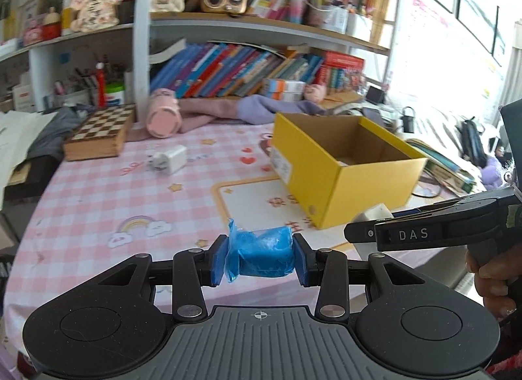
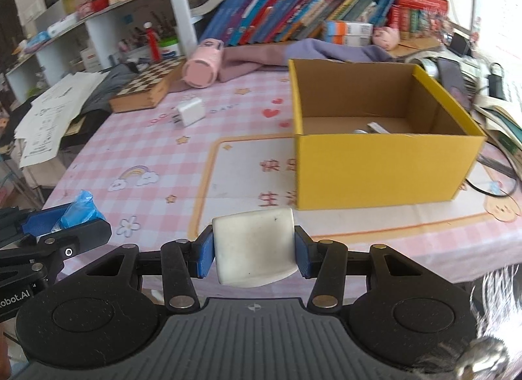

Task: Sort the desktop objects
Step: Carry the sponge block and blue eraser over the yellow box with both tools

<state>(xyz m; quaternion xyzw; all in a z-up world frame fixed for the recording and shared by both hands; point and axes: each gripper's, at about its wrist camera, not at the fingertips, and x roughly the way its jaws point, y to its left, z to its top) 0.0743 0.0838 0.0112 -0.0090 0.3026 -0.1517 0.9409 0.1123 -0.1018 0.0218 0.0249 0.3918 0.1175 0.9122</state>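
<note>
The left gripper (image 1: 261, 257) has its 2 blue ribbed pads (image 1: 218, 261) pressed on a small blue roll of thin, crinkled plastic film (image 1: 262, 254), and holds it above the table with the pink and white checked cloth (image 1: 98, 197). The loose end of the film sticks out at the left side of the roll.

The right gripper (image 2: 254, 251) clamps a white, smooth block with rounded corners and some dark marks (image 2: 254, 246) between its blue pads (image 2: 205, 256). The block is wider than the roll, so these jaws stand further apart.

Behind both stands an open rectangular box of yellow cardboard with a brown inside (image 2: 385, 167). Some small pale things lie on its bottom; I cannot tell what they are.

Further back a white square charger plug (image 2: 191, 111) lies on the cloth. Near it are a wooden chessboard box (image 2: 146, 89) and a pink cylinder lying on its side (image 2: 202, 68).
</note>
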